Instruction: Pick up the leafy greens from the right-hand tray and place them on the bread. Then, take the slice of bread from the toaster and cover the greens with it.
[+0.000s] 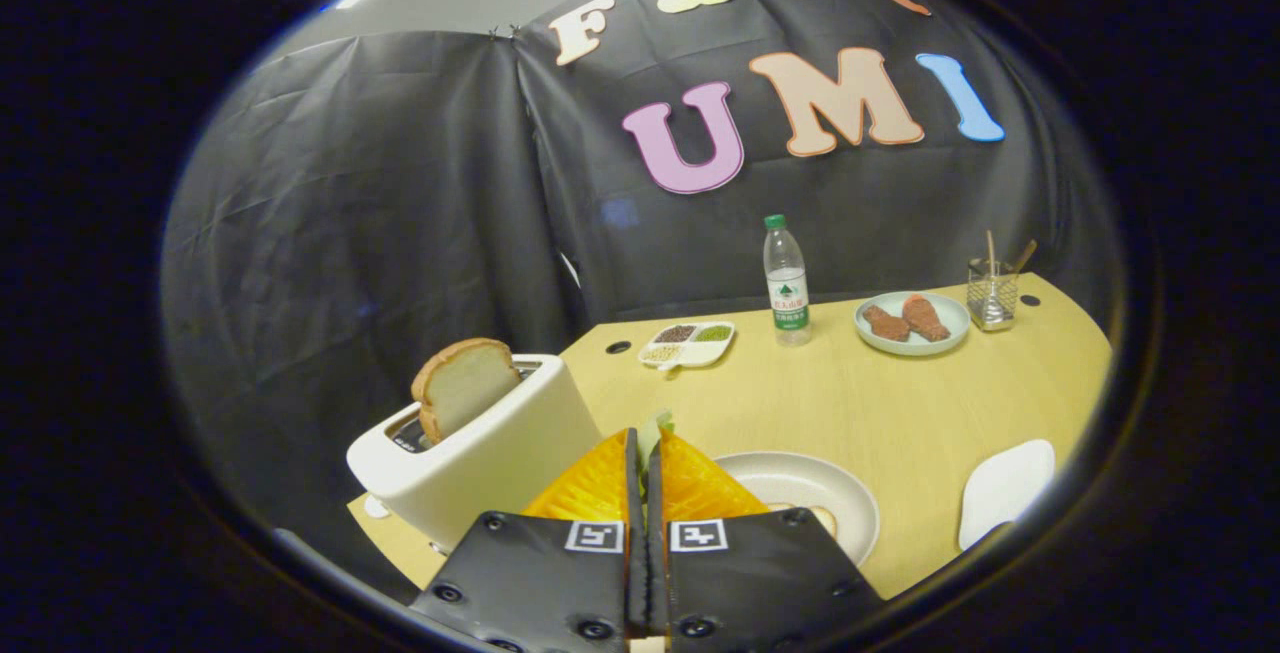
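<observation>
your gripper (pixel 645 438) is clamped on the leafy greens (pixel 655 426), above the plate (pixel 800 483) holding bread (pixel 822 516); another bread slice (pixel 465 383) stands in the toaster (pixel 480 453).

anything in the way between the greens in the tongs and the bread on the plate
Nothing visible. The tongs are shut on the leafy greens, a bit of leaf poking out at the tips. The plate lies just ahead and right of the fingers, with the bread partly hidden behind them. The toaster stands off to the left.

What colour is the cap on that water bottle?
Green, on the bottle beyond the gripper; gripper view.
</observation>
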